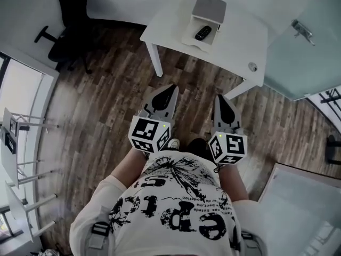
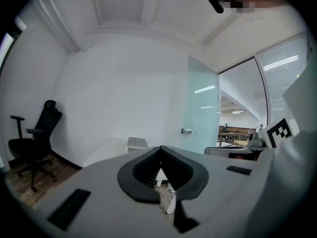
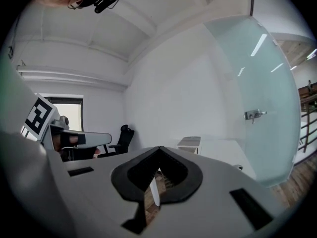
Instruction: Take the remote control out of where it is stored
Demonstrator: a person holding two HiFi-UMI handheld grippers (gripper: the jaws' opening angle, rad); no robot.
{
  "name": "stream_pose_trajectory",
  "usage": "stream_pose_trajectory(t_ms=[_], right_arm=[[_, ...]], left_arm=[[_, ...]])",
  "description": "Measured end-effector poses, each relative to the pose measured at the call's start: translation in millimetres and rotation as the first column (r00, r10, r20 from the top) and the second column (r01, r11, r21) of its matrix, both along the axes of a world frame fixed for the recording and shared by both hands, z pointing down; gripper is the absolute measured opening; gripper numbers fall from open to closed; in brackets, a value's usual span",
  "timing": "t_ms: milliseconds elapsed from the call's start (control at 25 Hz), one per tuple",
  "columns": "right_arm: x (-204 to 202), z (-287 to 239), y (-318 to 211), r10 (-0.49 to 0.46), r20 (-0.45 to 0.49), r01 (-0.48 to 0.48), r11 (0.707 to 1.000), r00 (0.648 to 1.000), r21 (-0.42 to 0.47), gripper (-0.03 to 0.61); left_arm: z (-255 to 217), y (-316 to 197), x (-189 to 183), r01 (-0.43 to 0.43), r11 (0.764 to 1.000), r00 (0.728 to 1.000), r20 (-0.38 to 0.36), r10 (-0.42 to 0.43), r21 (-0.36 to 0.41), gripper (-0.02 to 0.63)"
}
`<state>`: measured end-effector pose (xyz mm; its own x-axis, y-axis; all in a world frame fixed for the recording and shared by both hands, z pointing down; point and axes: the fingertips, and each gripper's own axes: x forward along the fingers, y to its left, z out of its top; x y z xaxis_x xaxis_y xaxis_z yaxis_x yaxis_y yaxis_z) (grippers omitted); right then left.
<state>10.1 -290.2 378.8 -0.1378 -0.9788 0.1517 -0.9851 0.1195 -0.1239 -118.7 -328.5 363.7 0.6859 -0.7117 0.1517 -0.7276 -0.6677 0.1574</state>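
Observation:
A black remote control (image 1: pixel 203 33) lies in the pulled-out drawer of a small grey-topped box (image 1: pixel 209 8) on the white table (image 1: pixel 234 41) ahead of me. Both grippers hang in front of my chest, over the wood floor and well short of the table. The left gripper (image 1: pixel 171 88) is shut with nothing in it, and so is the right gripper (image 1: pixel 220 98). In the left gripper view the jaw tips of the left gripper (image 2: pixel 161 149) meet, with the box (image 2: pixel 137 144) far beyond. The right gripper view shows the right gripper (image 3: pixel 158 150) shut, and the box (image 3: pixel 189 144) on the table (image 3: pixel 225 150).
A black office chair (image 1: pixel 68 20) stands at the back left. A frosted glass door with a metal handle (image 1: pixel 302 30) is on the right. A small round object (image 1: pixel 252 66) lies near the table's corner. White frames (image 1: pixel 21 159) line the left side.

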Motion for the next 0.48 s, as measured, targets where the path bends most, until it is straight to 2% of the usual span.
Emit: stream_pose_trajectory(t_ms=[160,480], right_arm=[[17,13,-35,-0.001,0.006,0.001,1.000,1.000,-0.024,-0.002],[74,12,-136,-0.063,0.003,0.063,0.998,0.998,-0.011,0.000]], left_arm=[[13,-32,17,-0.002,1.000,1.000,0.004,0.002,-0.026,0.009],[13,-124,65,0.089,0.996,0.996,0.009,-0.089,-0.018,0.009]])
